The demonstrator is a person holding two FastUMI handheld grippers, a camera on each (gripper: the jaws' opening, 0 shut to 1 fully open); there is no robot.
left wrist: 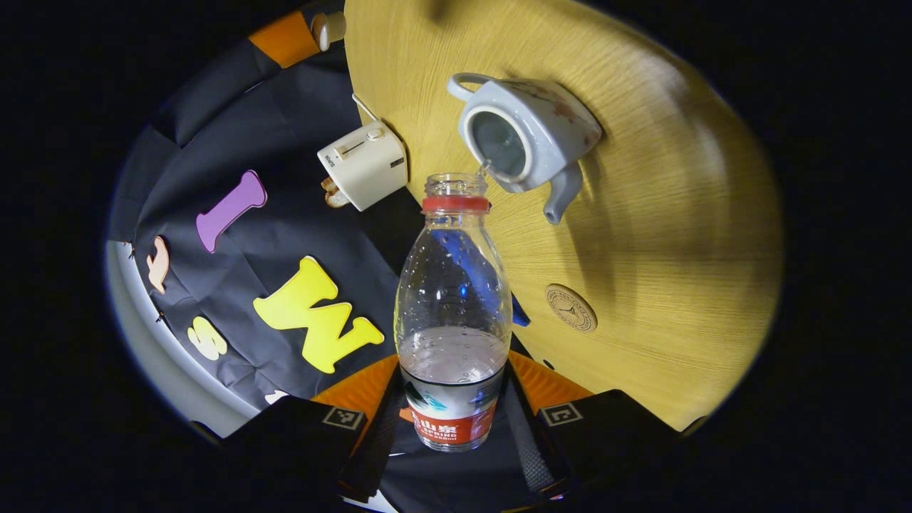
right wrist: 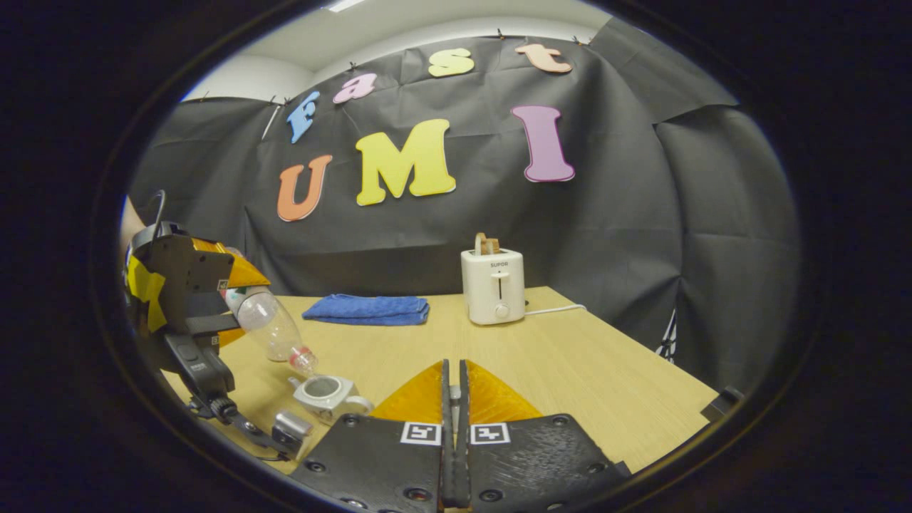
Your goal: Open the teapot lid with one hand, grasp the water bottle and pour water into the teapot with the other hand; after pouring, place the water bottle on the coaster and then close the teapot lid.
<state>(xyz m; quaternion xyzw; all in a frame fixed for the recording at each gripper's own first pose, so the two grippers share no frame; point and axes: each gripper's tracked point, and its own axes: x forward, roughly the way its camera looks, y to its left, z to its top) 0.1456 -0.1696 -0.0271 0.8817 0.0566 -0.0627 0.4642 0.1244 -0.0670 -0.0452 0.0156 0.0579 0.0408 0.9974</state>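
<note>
Bottle (left wrist: pixel 454 313) is clamped at its base by the left gripper (left wrist: pixel 456 427), tipped mouth-down over the open teapot (left wrist: pixel 524 142) on the bench (left wrist: pixel 677 249); a thin stream is seen. Thin plastic, part full: judged light, squashy, best held low. Teapot judged fragile. Coaster (left wrist: pixel 571 308) lies near. Right gripper (right wrist: pixel 454 427) is held level, fingers pressed together; lid hold cannot be told.

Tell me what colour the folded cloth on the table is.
Blue; the folded cloth shows best in the right gripper view.
</note>
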